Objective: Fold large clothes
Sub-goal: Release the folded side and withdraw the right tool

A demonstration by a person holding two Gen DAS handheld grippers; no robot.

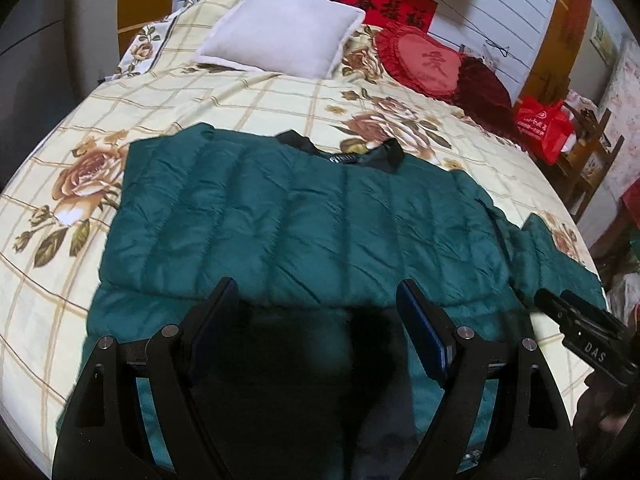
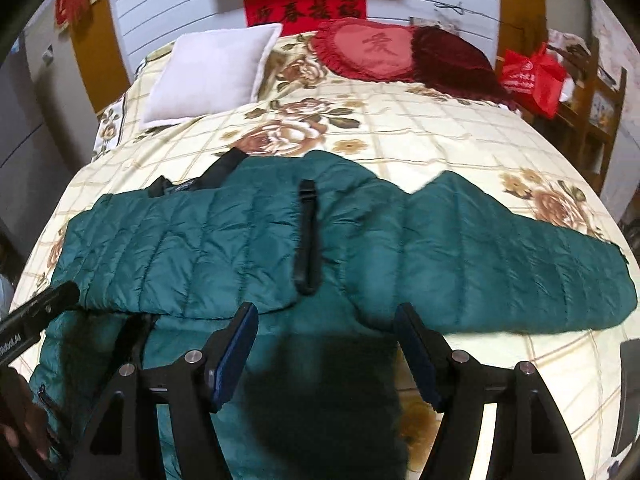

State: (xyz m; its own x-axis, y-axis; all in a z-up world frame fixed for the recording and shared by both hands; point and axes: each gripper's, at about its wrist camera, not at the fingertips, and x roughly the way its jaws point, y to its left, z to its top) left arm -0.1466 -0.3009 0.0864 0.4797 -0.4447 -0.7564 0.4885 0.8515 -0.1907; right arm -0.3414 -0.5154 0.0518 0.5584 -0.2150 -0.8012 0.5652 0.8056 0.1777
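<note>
White panelled wall (image 2: 168, 8) with a red banner (image 2: 304, 2); floral bedspread (image 1: 280, 92), possibly wooden shelving (image 2: 596, 108) beside.

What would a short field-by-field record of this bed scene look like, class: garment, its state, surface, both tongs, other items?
garment: green puffer jacket
state: spread flat, one sleeve stretched out sideways, black collar toward the pillows
surface: floral bedspread
left tongs: open, empty, over the jacket's near edge
right tongs: open, empty, over the jacket's near edge
other items: white pillow, red heart cushion, red bag

Dim, soft-focus fisheye views (edges bowed, corners black), slightly blurred.
</note>
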